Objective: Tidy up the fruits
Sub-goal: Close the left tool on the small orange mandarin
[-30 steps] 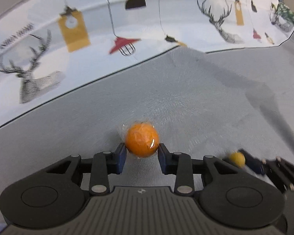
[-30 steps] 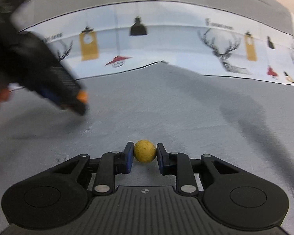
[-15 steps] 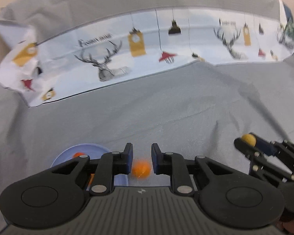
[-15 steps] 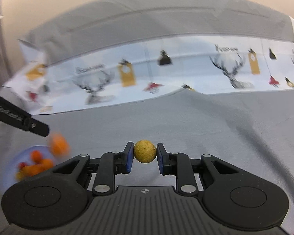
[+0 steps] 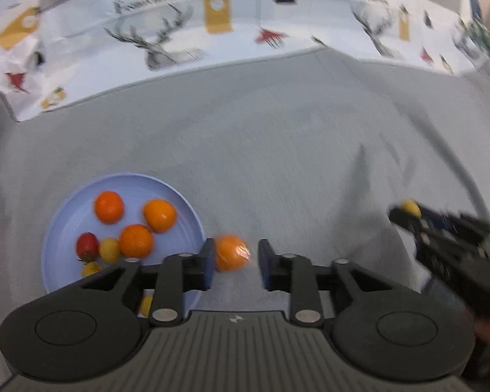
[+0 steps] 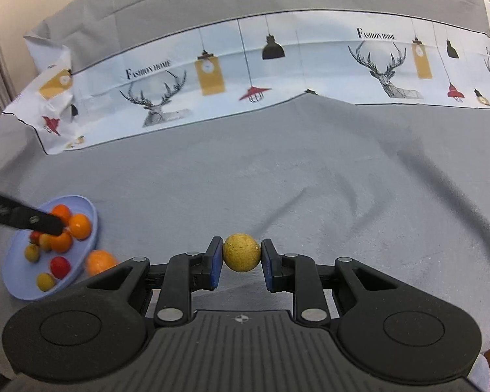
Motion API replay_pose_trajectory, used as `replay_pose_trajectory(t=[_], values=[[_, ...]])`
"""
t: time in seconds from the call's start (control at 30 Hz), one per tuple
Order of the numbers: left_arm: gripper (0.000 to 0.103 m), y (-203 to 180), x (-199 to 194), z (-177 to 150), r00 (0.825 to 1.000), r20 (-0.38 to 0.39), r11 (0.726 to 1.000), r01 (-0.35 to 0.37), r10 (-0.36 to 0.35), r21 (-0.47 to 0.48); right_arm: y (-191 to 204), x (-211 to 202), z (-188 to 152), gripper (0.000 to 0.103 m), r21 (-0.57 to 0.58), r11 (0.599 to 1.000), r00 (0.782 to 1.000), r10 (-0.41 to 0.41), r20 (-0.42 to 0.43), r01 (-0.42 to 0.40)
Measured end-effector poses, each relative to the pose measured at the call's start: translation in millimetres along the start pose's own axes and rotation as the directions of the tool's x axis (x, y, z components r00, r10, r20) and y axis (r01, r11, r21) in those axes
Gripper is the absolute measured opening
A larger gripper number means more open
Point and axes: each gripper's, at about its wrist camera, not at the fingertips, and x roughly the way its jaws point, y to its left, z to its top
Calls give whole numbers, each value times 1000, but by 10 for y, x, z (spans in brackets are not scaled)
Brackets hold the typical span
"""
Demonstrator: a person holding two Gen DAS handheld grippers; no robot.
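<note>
Grey-clothed worktop [image 6: 277, 170], deer-print sheet [image 6: 212, 75] at 12 o'clock — right tongs [image 6: 241, 258] clamping yellow fruit [image 6: 241, 252], left tongs [image 5: 233, 263] opening, orange [image 5: 231, 252] loose between.

Pale blue plate [image 5: 186, 209] holds orange, red and yellow fruits; grey cloth [image 6: 310, 170] beneath; beyond the plate, white sheet [image 6: 310, 65] printed with deer and lamps.

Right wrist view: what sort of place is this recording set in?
Probably a staged home-style tabletop, not a real kitchen: a grey cloth covers the surface, a printed deer-and-lamp backdrop stands behind, and a blue plate holds small fruits.
</note>
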Motion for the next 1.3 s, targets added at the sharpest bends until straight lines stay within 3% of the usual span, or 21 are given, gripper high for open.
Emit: replay_pose_trajectory(t=[0.07, 0.17, 0.27, 0.33, 0.43, 0.53, 0.63, 0.77, 0.8, 0.87, 0.97, 1.03, 1.2, 1.3], values=[[51, -70, 83, -23, 1000, -12, 999, -4, 4, 33, -23, 67, -35, 26, 19, 1000, 1000, 9, -4, -8], [57, -149, 291, -45, 999, -40, 999, -14, 16, 44, -60, 169, -62, 26, 46, 999, 1000, 26, -7, -25], [57, -205, 465, -21, 995, -94, 1000, -28, 28, 8, -124, 212, -94, 26, 82, 996, 999, 42, -13, -41], [59, -244, 453, -28, 996, -88, 997, -38, 33, -60, -156, 243, -100, 26, 103, 993, 999, 51, -10, -49], [93, -243, 372, -111, 996, -69, 969, -70, 55, -236, -207, 273, -107, 26, 127, 990, 998, 57, -9, -56], [94, -256, 414, -127, 994, -76, 938, -94, 72, -334, -252, 312, -110, 26, 149, 987, 998, 68, -8, -66], [94, -245, 603, 36, 983, -126, 907, -175, 137, -383, -285, 340, -122, 26, 164, 983, 996, 86, -12, -82], [93, -87, 849, 228, 961, -210, 812, -267, 182, -519, -332, 333, -119, 26, 180, 978, 995, 103, -1, -101], [92, -89, 866, 274, 955, -208, 800, -293, 213, -524, -348, 332, -122, 26, 186, 977, 994, 106, 1, -104], [86, -90, 924, 384, 944, -211, 785, -329, 255, -525, -365, 335, -123, 26, 196, 975, 994, 110, 2, -109], [74, 7, 1075, 437, 913, -296, 737, -403, 281, -542, -370, 341, -121, 26, 197, 973, 993, 121, 2, -119], [72, 55, 1108, 407, 897, -324, 725, -435, 299, -535, -363, 344, -122, 26, 191, 974, 992, 125, 2, -123], [69, -14, 887, 366, 912, -305, 740, -403, 275, -538, -369, 357, -126, 26, 198, 973, 993, 118, 0, -115], [70, -120, 707, 310, 917, -293, 735, -394, 272, -552, -352, 369, -122, 26, 192, 975, 994, 113, -3, -110]])
